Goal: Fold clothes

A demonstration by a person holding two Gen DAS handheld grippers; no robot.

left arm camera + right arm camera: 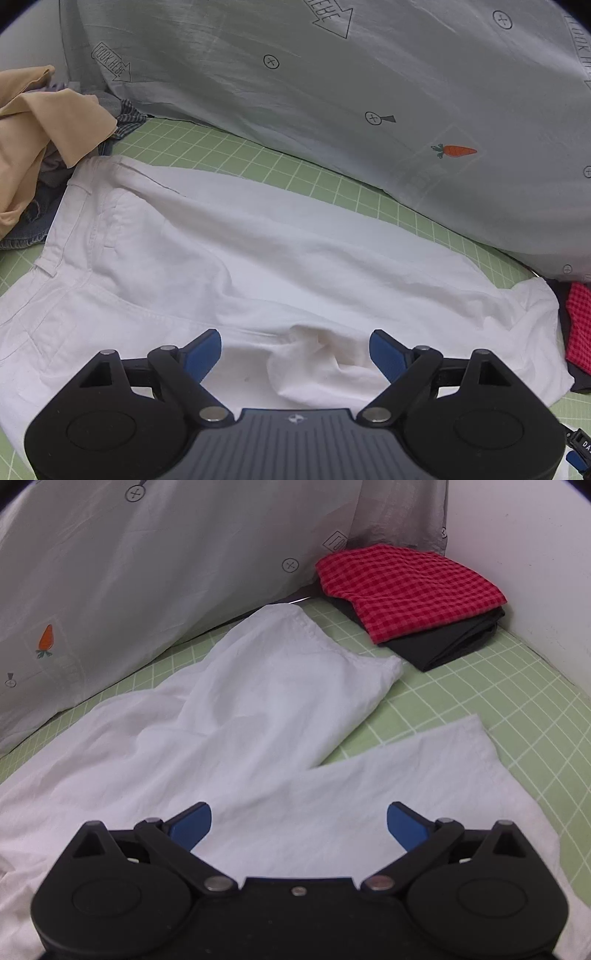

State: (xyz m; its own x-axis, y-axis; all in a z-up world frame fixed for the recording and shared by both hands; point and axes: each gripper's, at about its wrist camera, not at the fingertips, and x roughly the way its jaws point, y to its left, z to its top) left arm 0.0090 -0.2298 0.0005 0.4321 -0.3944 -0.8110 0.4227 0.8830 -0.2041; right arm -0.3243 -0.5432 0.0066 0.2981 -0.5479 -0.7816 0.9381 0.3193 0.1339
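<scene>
Soft, even, fairly bright light with faint shadows and no glare. Both fisheye views bow straight lines and darken at the corners. The right wrist view is slightly blurred throughout.

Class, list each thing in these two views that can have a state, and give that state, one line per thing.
White cotton trousers: spread flat on the green grid mat, unfolded, legs apart.
Red checked cloth: folded, on top of a folded black garment.
Beige garment: crumpled, unfolded, heaped with others.
Left gripper: fingers open, empty.
Right gripper: fingers open, empty.
</scene>
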